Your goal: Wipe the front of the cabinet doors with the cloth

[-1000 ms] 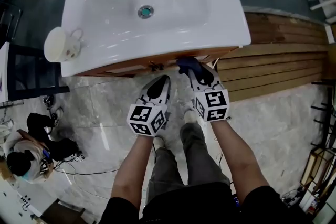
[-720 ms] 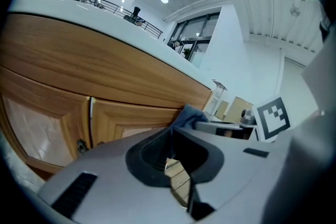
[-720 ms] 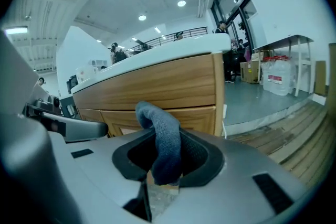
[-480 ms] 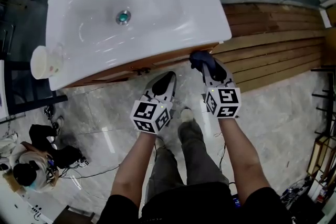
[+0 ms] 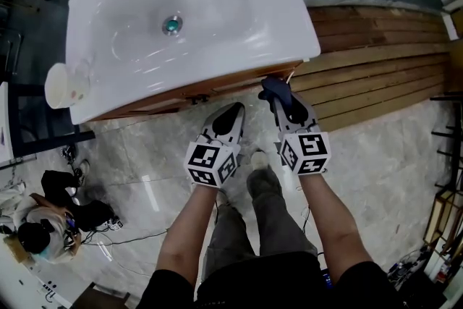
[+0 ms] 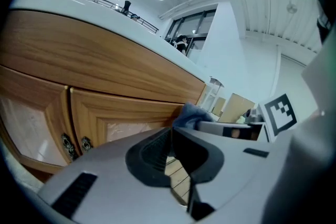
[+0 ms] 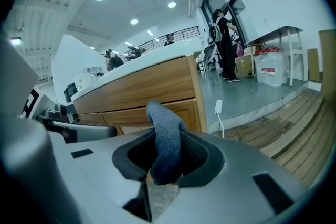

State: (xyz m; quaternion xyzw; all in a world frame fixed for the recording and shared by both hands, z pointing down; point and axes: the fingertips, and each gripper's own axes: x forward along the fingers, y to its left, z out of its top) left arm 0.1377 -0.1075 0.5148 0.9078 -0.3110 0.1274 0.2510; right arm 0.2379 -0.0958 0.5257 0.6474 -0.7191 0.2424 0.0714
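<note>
In the last 1 second the right gripper (image 5: 281,99) has carried the dark blue cloth (image 5: 274,87) sideways along the wooden cabinet front (image 5: 217,88). It has moved away from the 2 door handles (image 6: 67,145) toward the cabinet's right end. The white sink (image 5: 217,3) now sits further left in the head view.

cloth (image 7: 167,136): blue-grey, bunched upright, pinched in fingers (image 7: 198,157) | cabinet doors (image 6: 121,120): wooden, shut, cloth near right one
</note>
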